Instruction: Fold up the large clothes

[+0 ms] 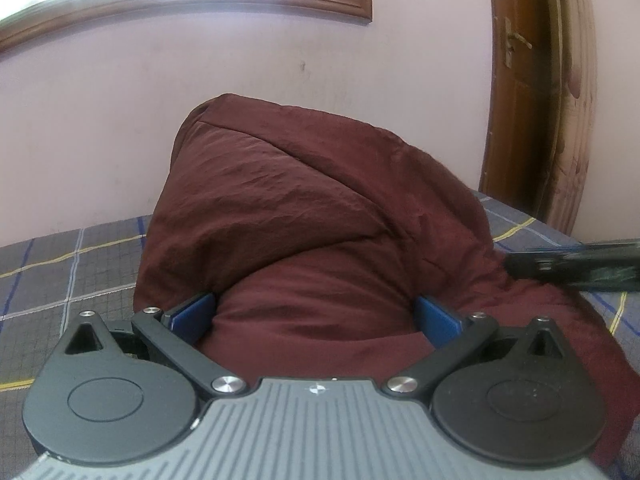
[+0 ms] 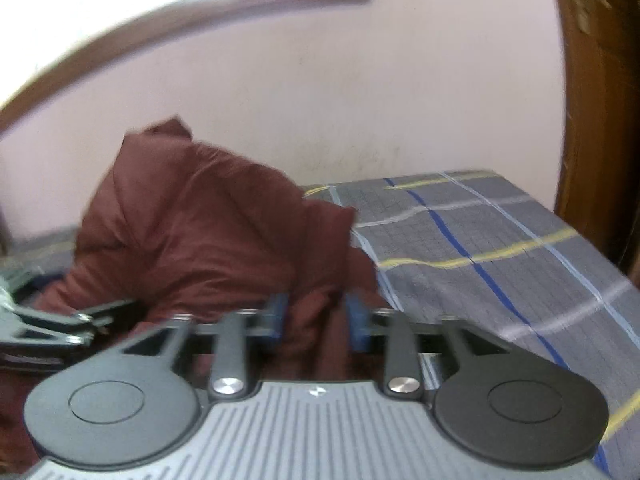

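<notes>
Left hand-held gripper [image 1: 316, 314]: jaws wide, a maroon garment [image 1: 304, 216] bulging between the blue pads; grip cannot be confirmed. Right hand-held gripper [image 2: 316, 316]: released, cloth between pads. Garment heaped on the checked bed [image 2: 500, 240], near the wall-side edge.

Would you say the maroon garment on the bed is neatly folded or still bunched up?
Bunched up: the maroon garment rises in a rumpled mound above the checked bedsheet, with no flat, squared layers visible.

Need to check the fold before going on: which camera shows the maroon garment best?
The left wrist view: the maroon garment fills the centre, sharp, mounded on the checked bedsheet. The right wrist view shows it blurred and off to the left.
</notes>
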The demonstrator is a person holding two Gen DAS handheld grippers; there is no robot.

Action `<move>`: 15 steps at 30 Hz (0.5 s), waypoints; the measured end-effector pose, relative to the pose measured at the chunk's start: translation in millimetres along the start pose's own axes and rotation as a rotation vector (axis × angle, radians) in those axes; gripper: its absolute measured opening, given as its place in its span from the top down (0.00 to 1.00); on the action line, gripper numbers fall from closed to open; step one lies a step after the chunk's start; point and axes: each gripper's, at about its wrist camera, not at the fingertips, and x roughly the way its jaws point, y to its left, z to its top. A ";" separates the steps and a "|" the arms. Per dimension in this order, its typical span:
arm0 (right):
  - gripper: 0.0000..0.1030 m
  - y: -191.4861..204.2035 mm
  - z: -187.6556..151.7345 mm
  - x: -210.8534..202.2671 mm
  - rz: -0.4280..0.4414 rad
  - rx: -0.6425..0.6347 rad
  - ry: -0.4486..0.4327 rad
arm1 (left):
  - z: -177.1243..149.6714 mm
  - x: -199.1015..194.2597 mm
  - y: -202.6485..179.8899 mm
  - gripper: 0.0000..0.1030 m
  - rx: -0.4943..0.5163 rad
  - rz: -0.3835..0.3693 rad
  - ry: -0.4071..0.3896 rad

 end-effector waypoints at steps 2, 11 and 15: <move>0.14 -13.2 -1.9 -15.4 0.033 0.076 0.022 | -0.5 -0.5 -0.1 0.00 -0.001 -0.002 -0.003; 0.03 -39.5 -36.6 -37.1 0.204 0.289 0.135 | -2.0 -2.9 -2.1 0.00 -0.002 -0.001 -0.010; 0.00 -51.6 -41.0 -12.6 0.294 0.373 0.174 | -2.3 -4.2 -0.1 0.00 -0.007 -0.010 -0.012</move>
